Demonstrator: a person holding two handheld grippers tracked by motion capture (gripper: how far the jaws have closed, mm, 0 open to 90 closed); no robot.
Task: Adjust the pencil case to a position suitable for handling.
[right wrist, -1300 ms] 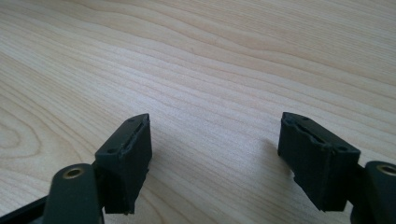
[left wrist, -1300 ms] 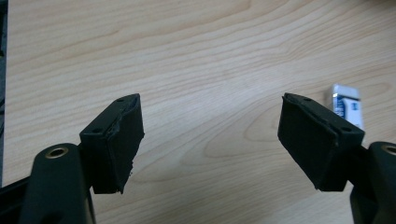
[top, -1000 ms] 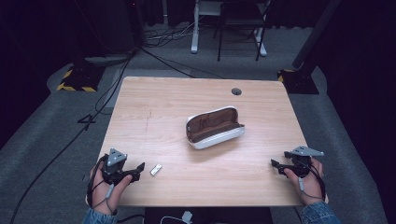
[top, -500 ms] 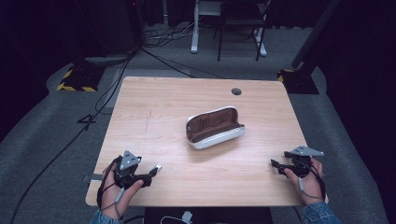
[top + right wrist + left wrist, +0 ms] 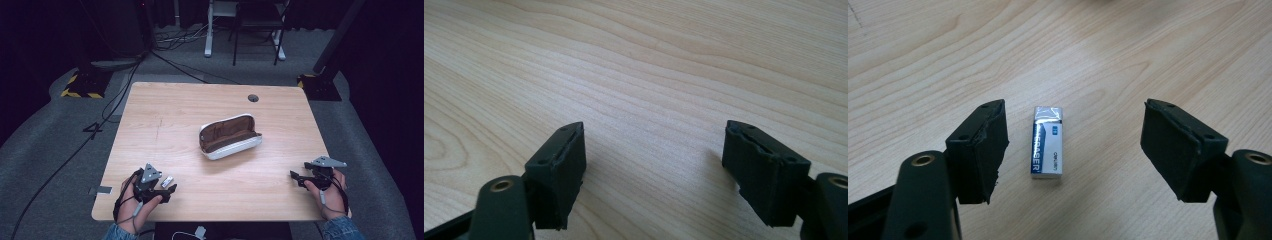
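Observation:
A small white and blue eraser [image 5: 1048, 142] lies flat on the wooden table [image 5: 200, 102], near the front left. My left gripper [image 5: 1075, 131] is open and straddles it. Its jaws have just been closing, and neither pad touches the eraser, which lies nearer the left pad [image 5: 993, 145]. From the high view the eraser [image 5: 167, 181] peeks out beside that gripper [image 5: 167, 186]. An open pencil case [image 5: 230, 136], white outside and brown inside, rests at the table's middle. My right gripper [image 5: 296, 176] stands open at the front right with bare wood between its fingers [image 5: 654, 145].
A round cable hole [image 5: 253, 98] sits near the table's far edge. Cables, a chair [image 5: 255, 20] and stand bases lie on the dark floor behind the table. A small grey tag [image 5: 103, 190] hangs off the table's front left corner.
My left hand has slid to the right along the front edge until its jaws came around the eraser, and they have narrowed a little. The right hand has stayed put.

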